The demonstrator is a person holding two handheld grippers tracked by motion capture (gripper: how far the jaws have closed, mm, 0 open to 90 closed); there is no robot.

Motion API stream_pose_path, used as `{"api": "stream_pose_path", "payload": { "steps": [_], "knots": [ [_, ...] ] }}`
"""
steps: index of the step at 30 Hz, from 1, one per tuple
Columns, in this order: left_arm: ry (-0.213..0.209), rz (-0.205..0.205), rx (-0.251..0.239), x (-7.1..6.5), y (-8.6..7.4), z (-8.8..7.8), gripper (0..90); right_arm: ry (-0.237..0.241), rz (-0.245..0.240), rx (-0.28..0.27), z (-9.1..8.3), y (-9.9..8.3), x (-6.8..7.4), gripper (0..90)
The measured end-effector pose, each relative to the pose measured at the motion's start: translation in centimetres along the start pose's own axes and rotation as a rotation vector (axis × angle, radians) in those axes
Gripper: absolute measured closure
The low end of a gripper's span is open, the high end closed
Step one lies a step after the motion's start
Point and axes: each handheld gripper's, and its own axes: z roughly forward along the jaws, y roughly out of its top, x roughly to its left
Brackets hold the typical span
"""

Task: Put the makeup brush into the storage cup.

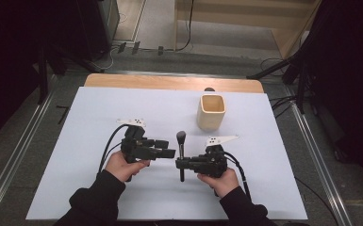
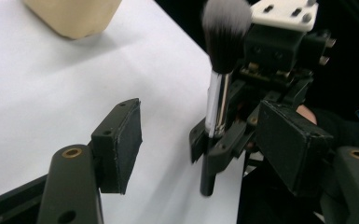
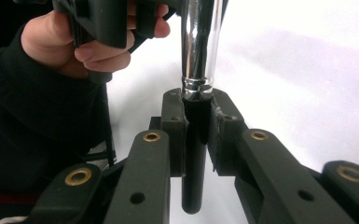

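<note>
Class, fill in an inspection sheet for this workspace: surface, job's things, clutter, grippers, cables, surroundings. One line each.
Surface: white sheet over a wooden table.
Job's things: makeup brush, bristles toward the beige cup standing farther back.
Clutter: nothing seen.
Grippers: right gripper shut on the brush handle; left gripper open, nothing between its pads.
Cables: black cable trails from each gripper.
Surroundings: grey floor, metal rails, dark stands, floor cables.

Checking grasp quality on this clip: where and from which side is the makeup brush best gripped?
On its black handle just below the silver ferrule, from the side, fingers square across it. The makeup brush stands upright, bristles up, and the right gripper is shut on exactly that slim straight section. The left gripper stands open beside it.
</note>
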Motion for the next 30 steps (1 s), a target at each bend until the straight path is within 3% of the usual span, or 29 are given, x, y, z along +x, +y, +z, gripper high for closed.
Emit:
{"api": "stream_pose_path", "payload": {
  "steps": [6, 10, 15, 20, 30],
  "knots": [
    [0.026, 0.015, 0.064, 0.1, -0.3, -0.2, 31.7, -0.054, -0.009, 0.014, -0.4, 0.0, -0.3, 79.6],
    [0.043, 0.007, 0.071, -0.1, -0.7, -0.2, 31.8, -0.068, -0.009, 0.005, -0.7, 0.1, -0.4, 79.6],
    [0.09, 0.044, 0.08, -0.5, -1.0, -0.4, 31.8, -0.094, -0.039, 0.011, -0.9, 0.2, -0.3, 79.6],
    [0.126, 0.05, 0.097, -0.3, -1.3, -0.9, 31.1, -0.117, -0.04, 0.021, -1.0, 0.3, -0.4, 79.6],
    [0.228, 0.143, 0.128, -0.1, -2.2, -1.5, 28.4, -0.169, -0.042, 0.021, -1.5, 0.3, -0.5, 79.6]
  ]
}}
